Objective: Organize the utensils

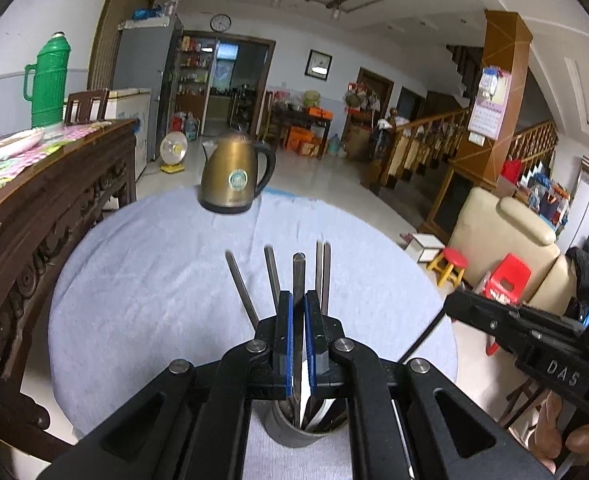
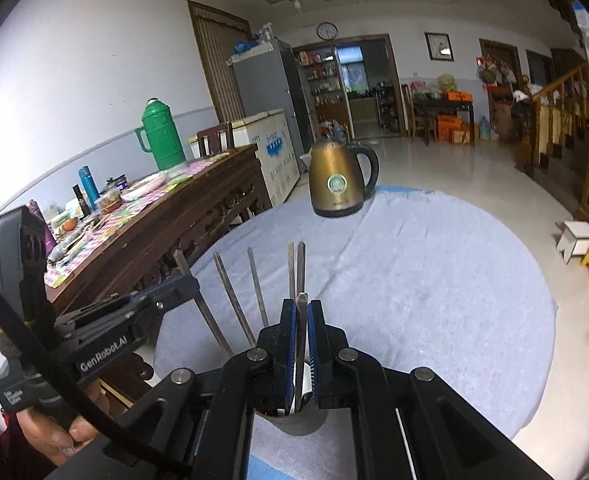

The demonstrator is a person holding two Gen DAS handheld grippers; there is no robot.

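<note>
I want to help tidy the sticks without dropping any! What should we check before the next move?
1. Left tool shut on the left stick: ok.
2. Right tool shut on the right stick: ok.
3. Cup standing upright on the cloth: ok.
4. Kettle well away from the cup: ok.
5. Bottom ends of both held sticks inside the cup: cannot tell, the tools hide them.
</note>
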